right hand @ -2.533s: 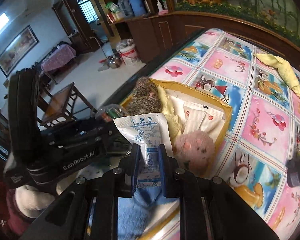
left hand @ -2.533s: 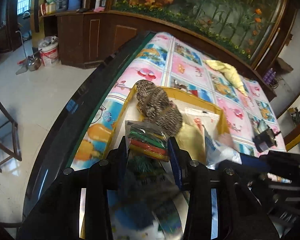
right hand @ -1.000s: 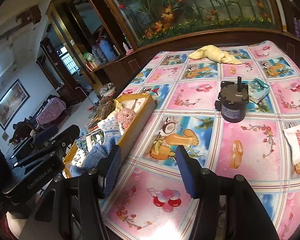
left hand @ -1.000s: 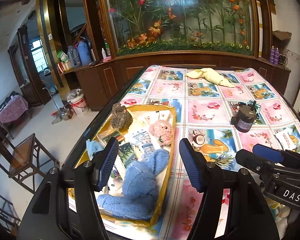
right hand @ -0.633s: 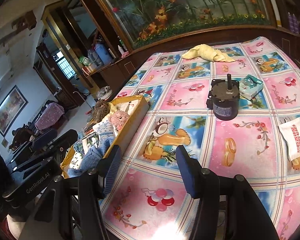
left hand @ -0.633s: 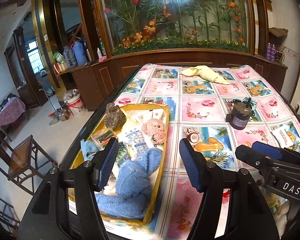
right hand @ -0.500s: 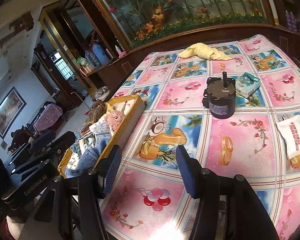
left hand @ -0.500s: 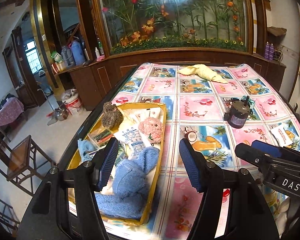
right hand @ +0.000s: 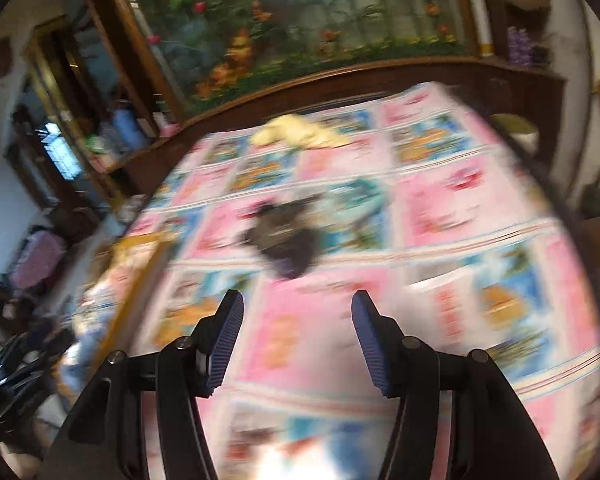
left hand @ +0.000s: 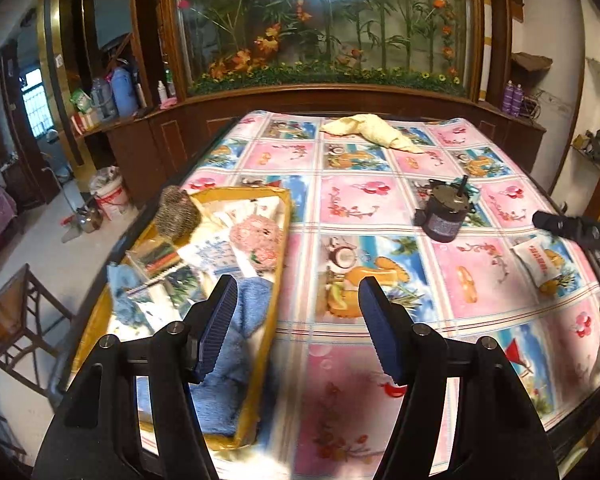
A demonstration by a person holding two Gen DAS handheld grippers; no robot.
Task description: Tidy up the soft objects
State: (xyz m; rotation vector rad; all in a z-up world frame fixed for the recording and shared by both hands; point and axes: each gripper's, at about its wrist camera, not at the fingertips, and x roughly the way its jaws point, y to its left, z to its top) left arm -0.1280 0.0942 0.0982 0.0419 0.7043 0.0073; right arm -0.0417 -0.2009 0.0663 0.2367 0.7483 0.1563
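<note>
A yellow tray (left hand: 281, 240) at the table's left edge holds a blue plush (left hand: 228, 344), a pink plush (left hand: 258, 238), a brown knitted ball (left hand: 178, 212) and several packets (left hand: 212, 256). My left gripper (left hand: 296, 300) is open and empty, above the tray's right rim. My right gripper (right hand: 296, 316) is open and empty over the tablecloth; its view is blurred. A yellow cloth (left hand: 374, 130) lies at the far side, also in the right wrist view (right hand: 296, 132). A white packet (left hand: 538, 258) lies at the right, blurred in the right view (right hand: 452, 308).
A black motor (left hand: 444, 210) stands mid-table, blurred in the right wrist view (right hand: 284, 236). Part of the right gripper's body (left hand: 576, 228) shows at the right edge. A wooden cabinet with a flower display (left hand: 320, 40) stands behind the table. A chair (left hand: 12, 320) stands left.
Both grippers let go of their packets into the tray and pulled back. Both views have swung rightward across the table; the right gripper is moving fast now.
</note>
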